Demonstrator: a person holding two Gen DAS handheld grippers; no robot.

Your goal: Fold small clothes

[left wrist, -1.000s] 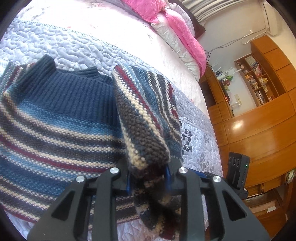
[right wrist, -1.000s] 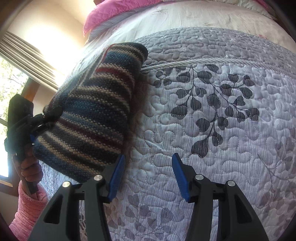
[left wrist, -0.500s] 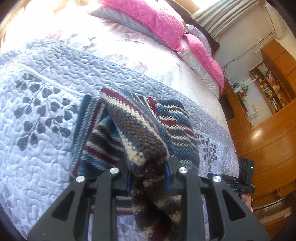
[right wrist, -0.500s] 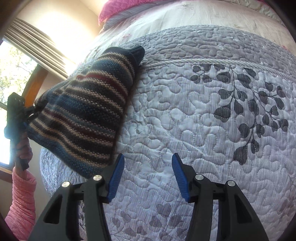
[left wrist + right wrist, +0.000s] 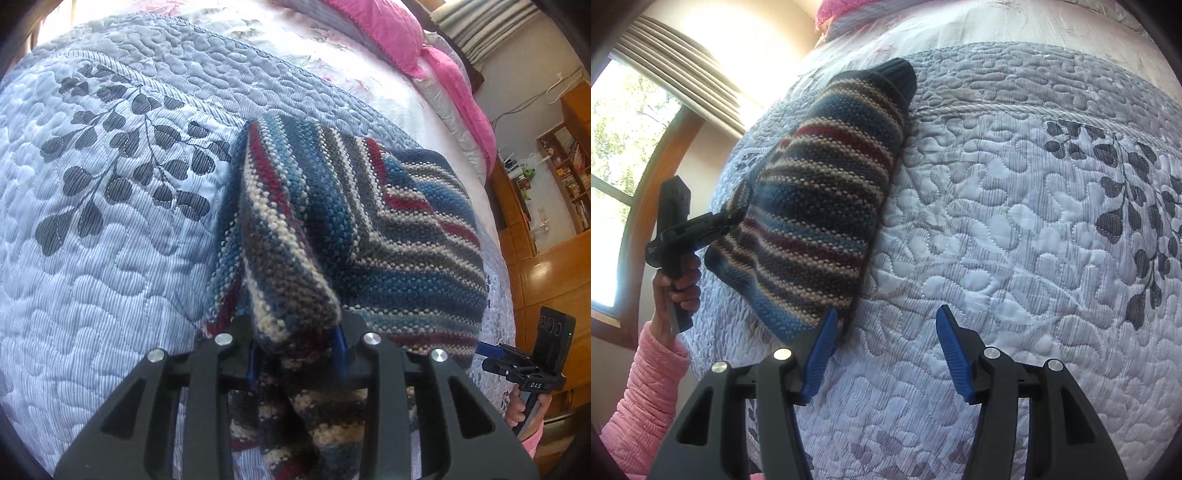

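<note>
Striped sweater (image 5: 354, 236), clamped in the left tool (image 5: 295, 354), now doubled over itself and swung across the quilted bed (image 5: 1034, 240) since a second ago, folding advancing; right tool (image 5: 886, 354) spread, empty beside it.

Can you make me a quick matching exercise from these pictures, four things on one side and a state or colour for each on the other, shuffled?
Things:
1. left claw
2. right claw
3. pillows
4. quilt

States or colours:
A. open, holding nothing
B. pink
C. shut on the striped sweater
D. pale, stitched, with dark leaf print

Pairs: 1-C, 2-A, 3-B, 4-D
</note>
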